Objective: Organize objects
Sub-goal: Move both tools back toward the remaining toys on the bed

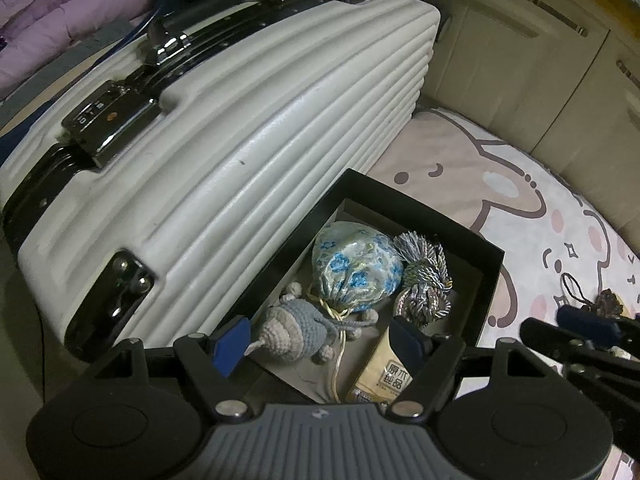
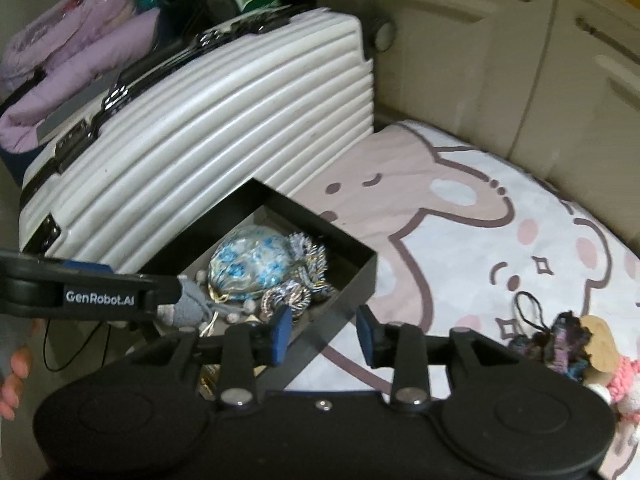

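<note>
You have a rug (image 2: 460, 216) printed with pale pink cartoon rabbits carrying everything here. On it, a ribbed white suitcase (image 2: 224, 128) lies flat, and an open black box (image 2: 352, 280) sits right against its side. Off to the rug's right you can see a small heap of knitted charms (image 2: 568, 344), possibly dolls; blur hides detail.
</note>
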